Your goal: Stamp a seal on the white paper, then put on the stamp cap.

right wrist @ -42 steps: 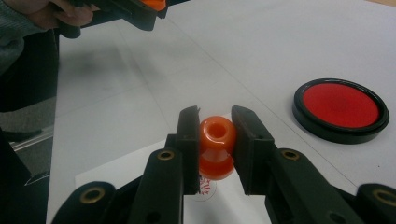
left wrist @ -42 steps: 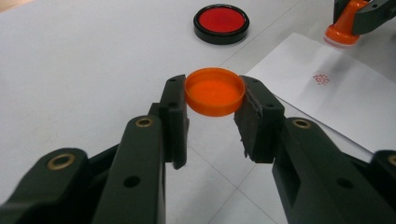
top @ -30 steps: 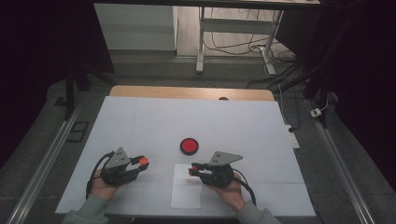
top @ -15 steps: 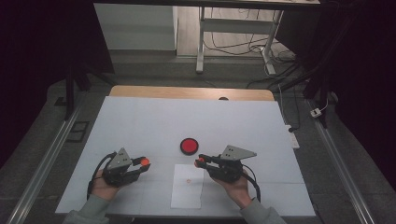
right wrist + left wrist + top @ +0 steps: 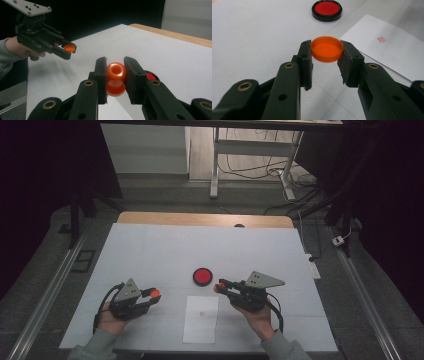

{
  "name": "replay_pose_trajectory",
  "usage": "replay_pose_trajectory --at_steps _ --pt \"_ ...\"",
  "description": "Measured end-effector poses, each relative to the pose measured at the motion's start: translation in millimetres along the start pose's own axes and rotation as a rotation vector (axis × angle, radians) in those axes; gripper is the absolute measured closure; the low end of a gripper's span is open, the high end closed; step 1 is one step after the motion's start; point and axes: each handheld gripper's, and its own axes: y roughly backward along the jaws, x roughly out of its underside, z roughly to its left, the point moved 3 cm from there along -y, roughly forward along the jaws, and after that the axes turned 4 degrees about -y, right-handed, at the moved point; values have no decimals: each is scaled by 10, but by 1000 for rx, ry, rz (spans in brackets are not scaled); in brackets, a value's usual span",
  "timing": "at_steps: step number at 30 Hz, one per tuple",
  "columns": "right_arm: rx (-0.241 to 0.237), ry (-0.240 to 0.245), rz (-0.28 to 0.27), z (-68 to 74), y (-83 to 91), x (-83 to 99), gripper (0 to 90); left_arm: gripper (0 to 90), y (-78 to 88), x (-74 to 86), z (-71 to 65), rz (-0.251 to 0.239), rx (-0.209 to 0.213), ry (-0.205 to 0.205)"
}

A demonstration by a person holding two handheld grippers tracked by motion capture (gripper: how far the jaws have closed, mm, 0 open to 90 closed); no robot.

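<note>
While clamping a small orange stamp (image 5: 116, 78) between the shut jaws of the right gripper (image 5: 220, 286), hovering above the white table (image 5: 150, 250) just beside the ink pad (image 5: 202, 276). Pinching a matching orange cap (image 5: 327, 48) by its rim in the left gripper (image 5: 152, 295), jaws closed on either side, held off the table to the left of the paper (image 5: 201, 320).

Judging by the red imprint (image 5: 382, 39) already lying on the sheet: probably sitting between stamping and recapping, though possibly heading for another inking. Calling next, most likely, for bringing the two hands together, lining up the cap's hollow with the stamp's end, and pressing squarely without letting either piece twist in the pads.

Looking glossy and slightly translucent, both orange parts: the stamp rounded and waisted with a dimple at its near end, the cap a shallow disc with a thin raised wall. Showing a flat red disc in a black round rim, the ink pad. Lying thin, matte and flat, the paper.
</note>
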Motion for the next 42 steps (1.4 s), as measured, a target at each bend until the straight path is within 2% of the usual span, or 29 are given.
replay_pose_trajectory --at_steps 31,42 --pt "-3 8 7 22 -18 4 723 647 -31 -65 -49 -7 12 -13" --pt "-7 10 7 31 -24 5 722 647 -111 -177 -135 -6 36 -50"
